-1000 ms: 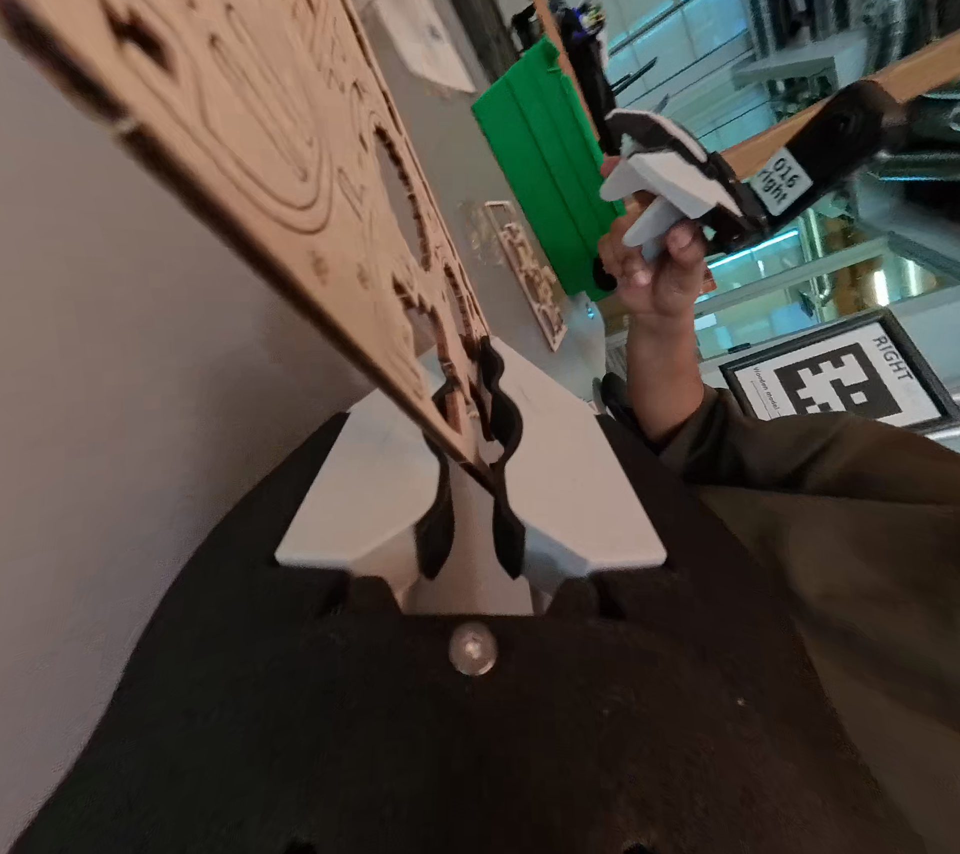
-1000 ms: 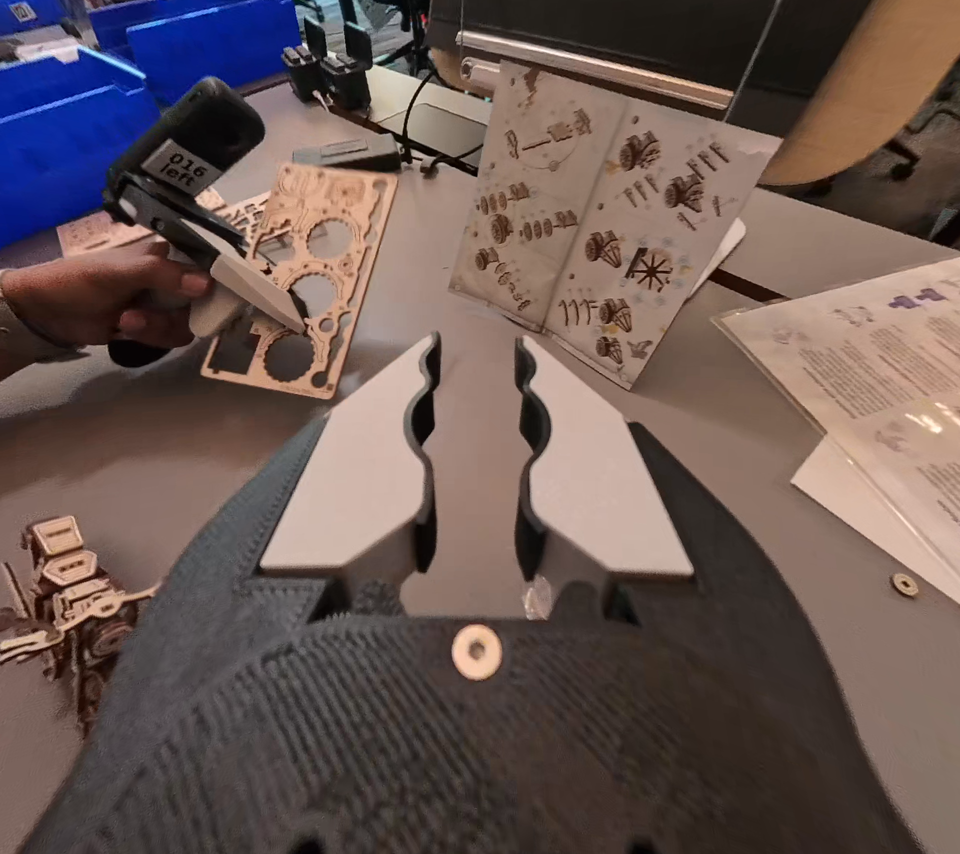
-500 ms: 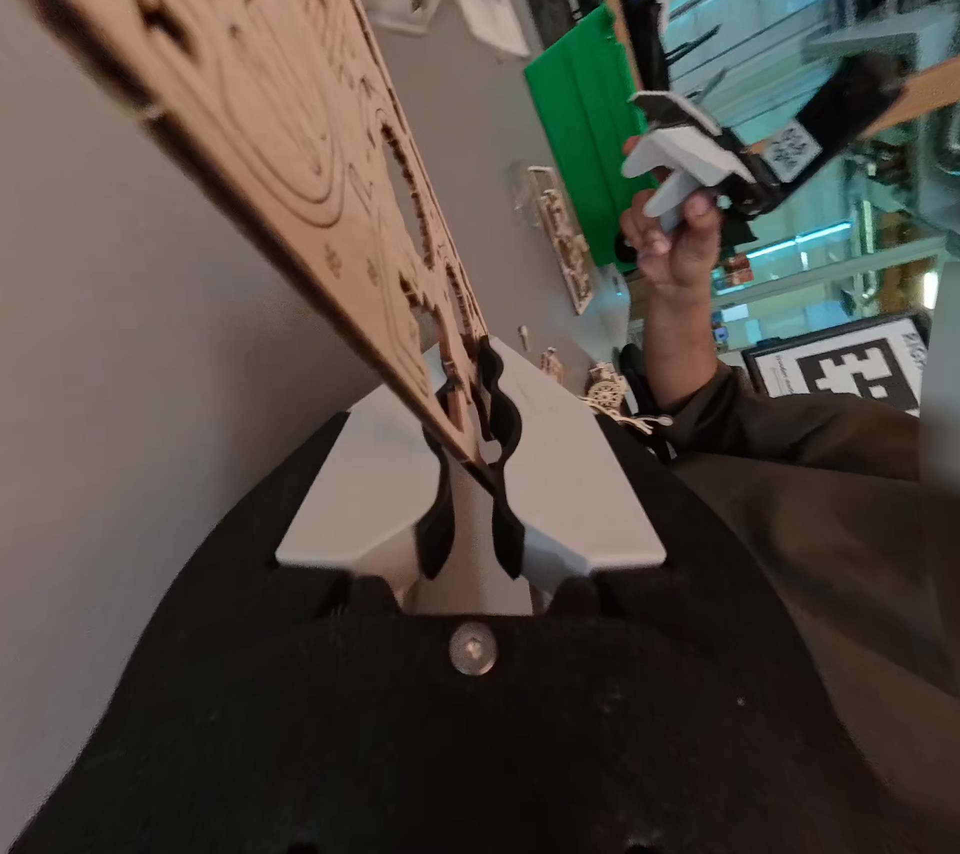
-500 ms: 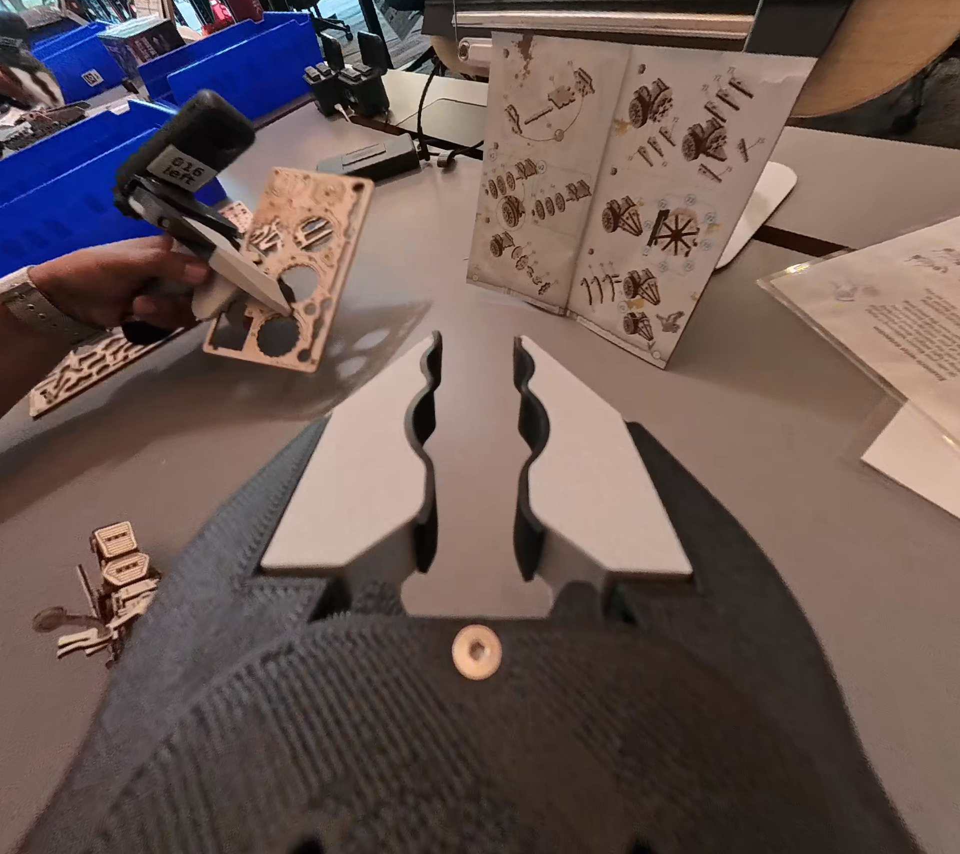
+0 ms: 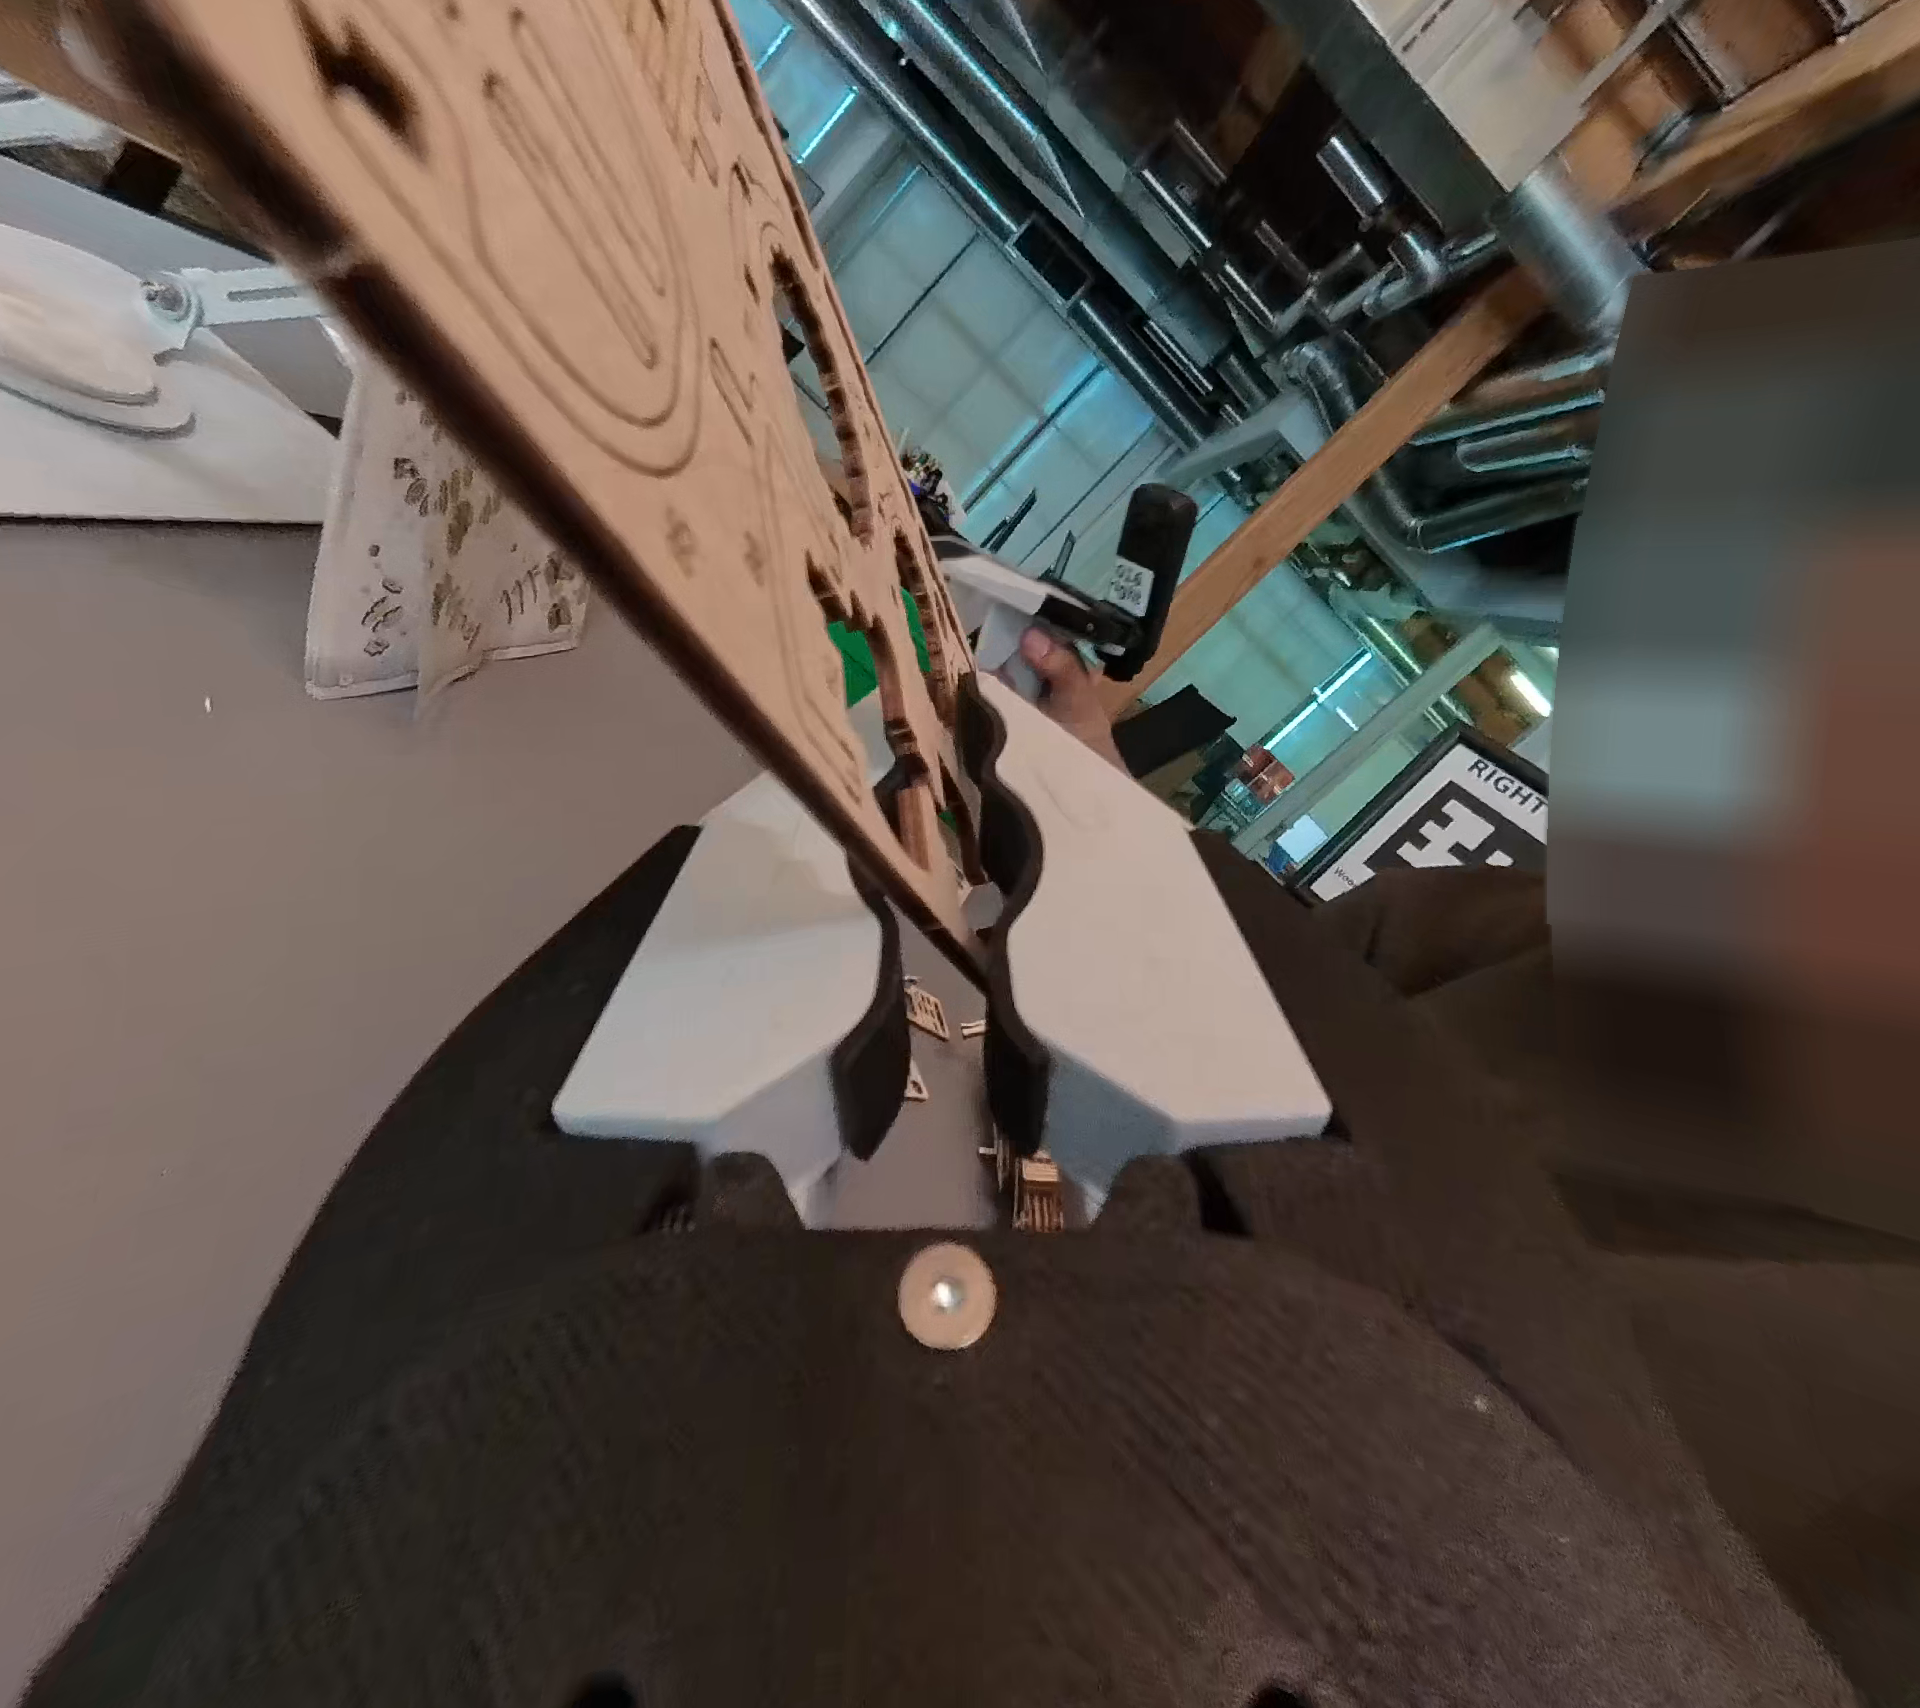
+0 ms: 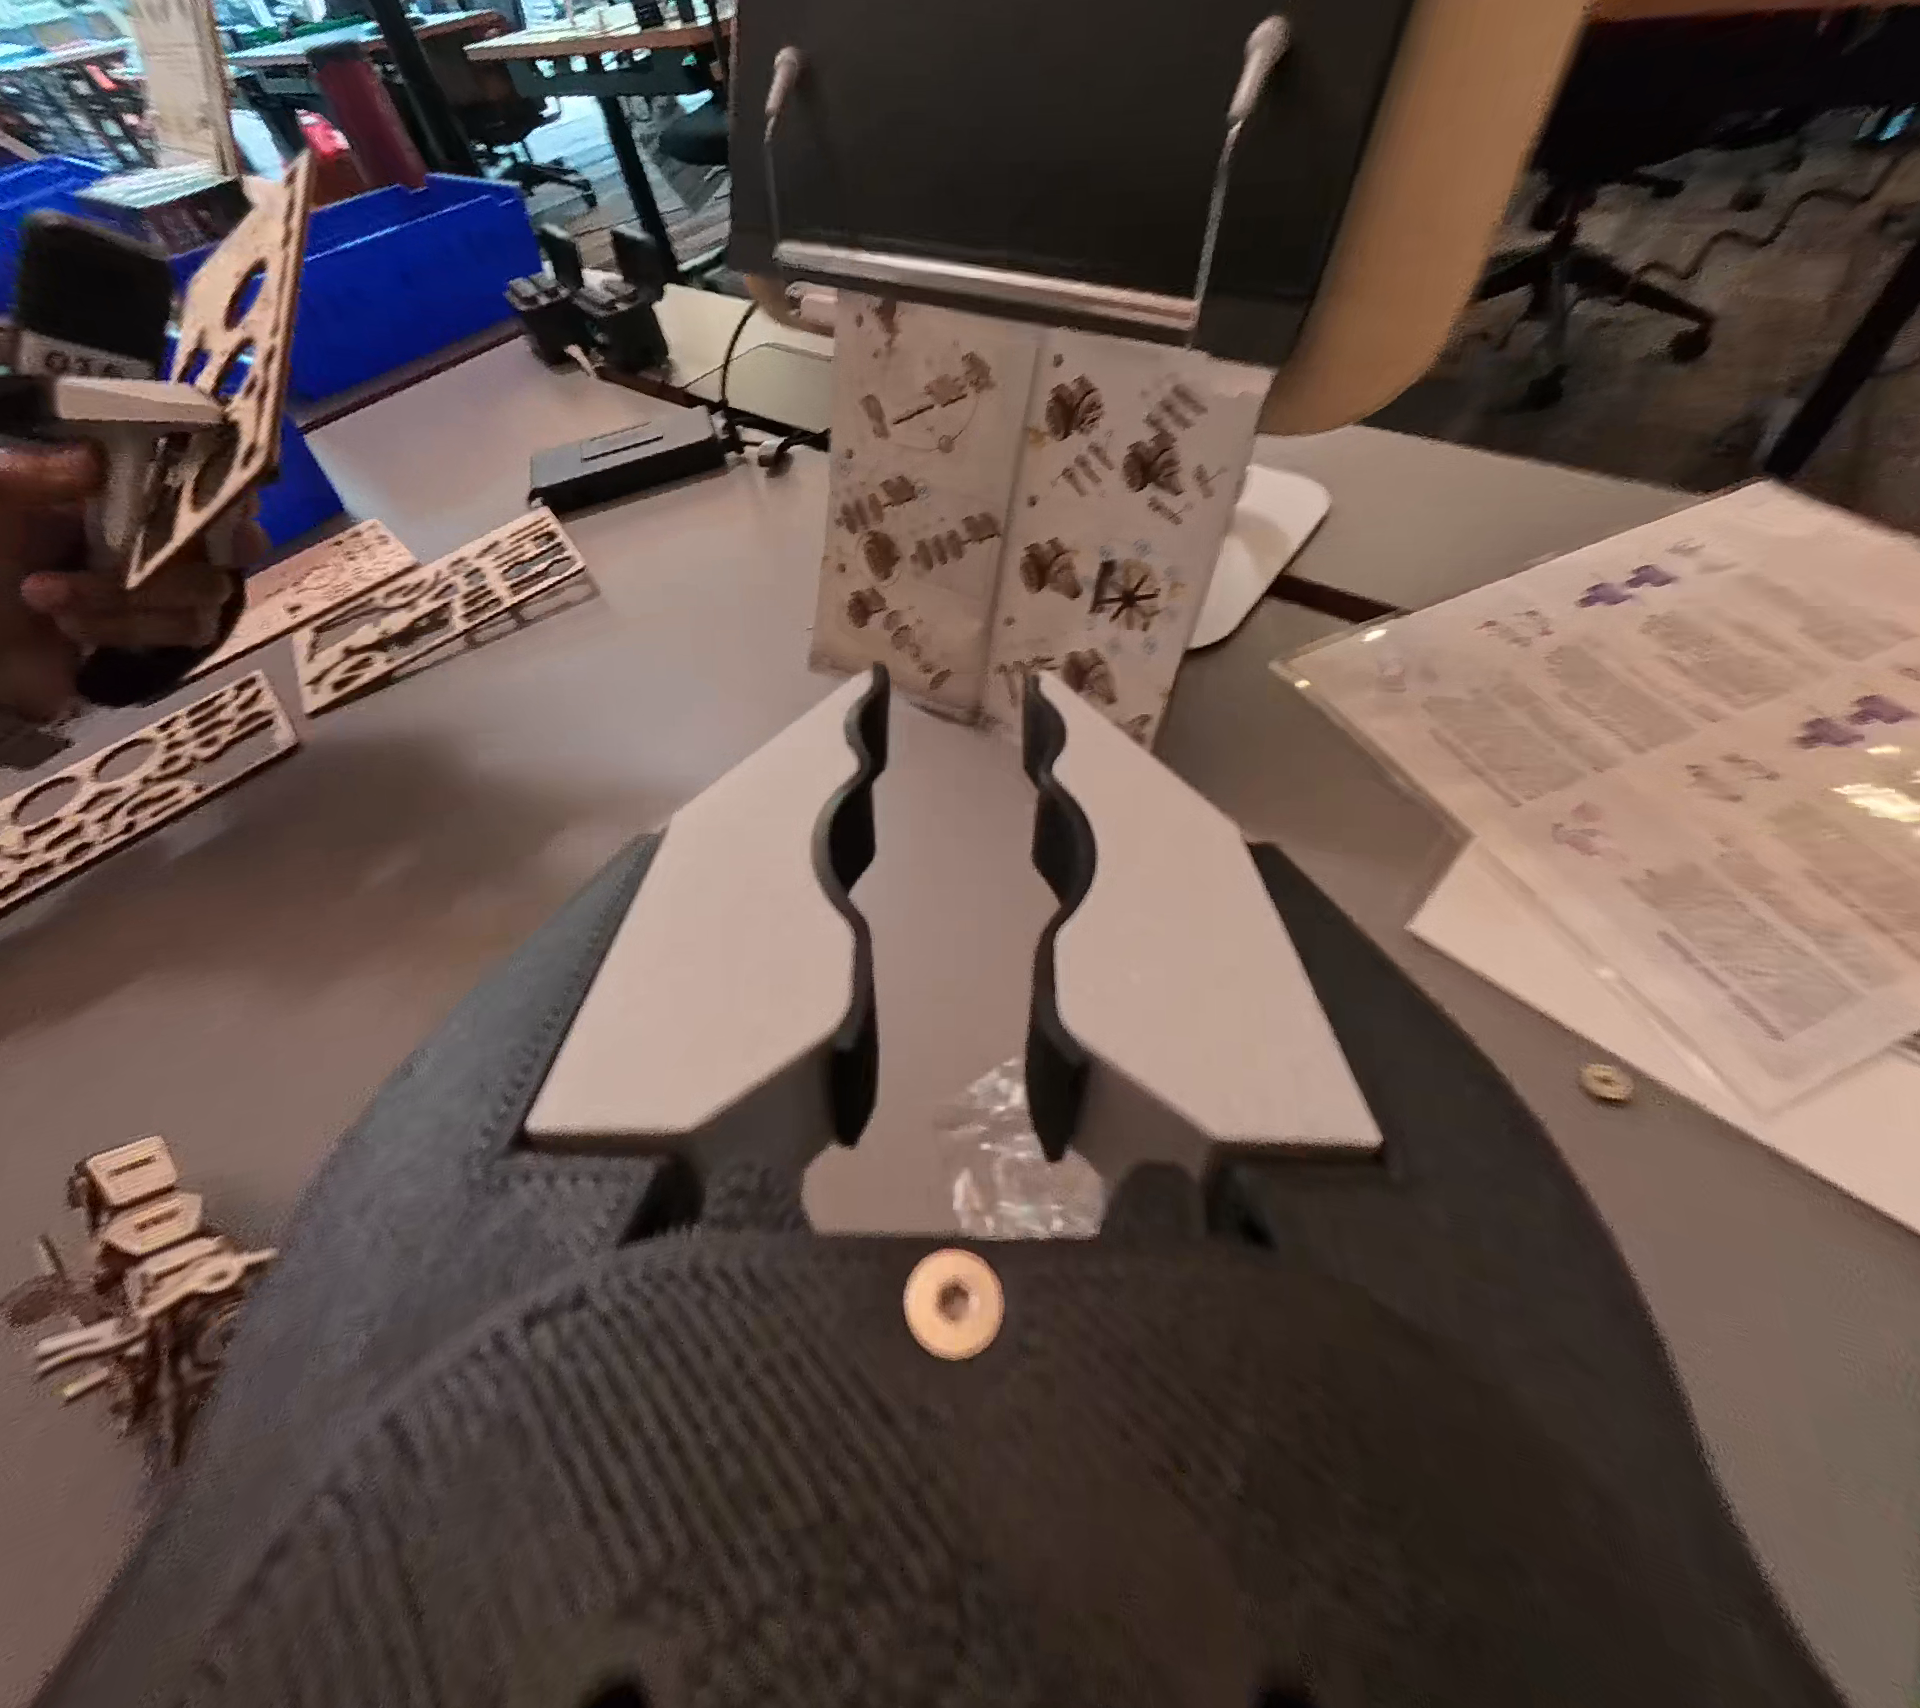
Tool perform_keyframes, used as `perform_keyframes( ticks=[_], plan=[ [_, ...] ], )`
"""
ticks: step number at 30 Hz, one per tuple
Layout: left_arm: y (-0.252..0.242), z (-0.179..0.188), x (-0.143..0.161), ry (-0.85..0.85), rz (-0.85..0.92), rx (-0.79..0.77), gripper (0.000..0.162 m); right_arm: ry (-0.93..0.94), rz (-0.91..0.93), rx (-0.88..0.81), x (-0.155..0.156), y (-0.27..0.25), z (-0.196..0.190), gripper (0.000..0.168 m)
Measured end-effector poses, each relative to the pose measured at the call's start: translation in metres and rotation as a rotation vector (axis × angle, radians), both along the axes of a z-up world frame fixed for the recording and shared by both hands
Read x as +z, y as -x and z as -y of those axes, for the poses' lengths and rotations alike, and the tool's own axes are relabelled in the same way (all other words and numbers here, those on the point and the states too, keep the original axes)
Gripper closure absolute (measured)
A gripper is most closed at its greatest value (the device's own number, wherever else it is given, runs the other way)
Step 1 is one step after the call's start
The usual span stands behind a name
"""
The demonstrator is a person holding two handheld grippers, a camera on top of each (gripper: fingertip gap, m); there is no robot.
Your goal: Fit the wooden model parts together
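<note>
— Left tool (image 5: 940,837) is clamped on a wooden parts sheet (image 5: 499,224), gripping it at its lower corner; the sheet rises tilted from the fingers toward the upper left of the left wrist frame.

— And the right tool (image 6: 956,837)?

— Its fingers stand apart with nothing between them, only grey bench (image 6: 499,827) showing in the gap. It sits low in the centre of its own frame, facing an instruction sheet (image 6: 1029,536) propped upright under a black stand (image 6: 1081,27).

— Where are the other pieces?

— More cut-out wooden sheets (image 6: 436,598) lie flat at the left of that frame, just below the held sheet. A small part-built wooden model (image 6: 135,1263) stands at the lower left, well apart from them. Printed pages (image 6: 1662,785) lie on the right side.

— Anything behind?

— Blue bins (image 6: 416,287) at the upper left, past the bench edge.
</note>
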State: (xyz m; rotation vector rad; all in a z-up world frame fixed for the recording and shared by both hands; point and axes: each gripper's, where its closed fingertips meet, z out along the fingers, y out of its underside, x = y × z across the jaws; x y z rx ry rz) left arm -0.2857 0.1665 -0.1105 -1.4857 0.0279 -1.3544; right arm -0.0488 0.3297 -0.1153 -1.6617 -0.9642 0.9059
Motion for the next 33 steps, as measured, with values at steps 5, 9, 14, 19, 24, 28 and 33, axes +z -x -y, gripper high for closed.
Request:
perform_keyframes(
  ticks=[5,9,14,19,24,28,33],
  plan=[
    [-0.017,-0.005,-0.013,0.037,-0.073,-0.033,0.162,-0.073,-0.076,-0.086,0.041,-0.034,-0.017,0.144],
    [-0.029,-0.008,-0.022,0.07,-0.106,-0.068,0.162,-0.109,-0.112,-0.14,0.063,-0.058,-0.028,0.143],
    [-0.041,-0.014,-0.05,0.202,-0.169,-0.1,0.162,-0.115,-0.122,-0.217,0.076,-0.086,-0.042,0.141],
    [-0.053,-0.022,-0.11,0.486,-0.335,-0.09,0.161,0.047,0.154,-0.331,-0.014,-0.081,-0.073,0.133],
    [-0.053,-0.018,-0.119,0.566,-0.323,-0.115,0.137,0.111,0.433,-0.518,-0.119,-0.091,-0.111,0.129],
    [-0.047,-0.016,-0.129,0.601,-0.403,-0.092,0.119,0.158,0.49,-0.588,-0.15,-0.099,-0.134,0.13],
    [-0.036,-0.014,-0.142,0.665,-0.504,-0.044,0.112,0.222,0.463,-0.566,-0.166,-0.097,-0.145,0.138]
  ],
)
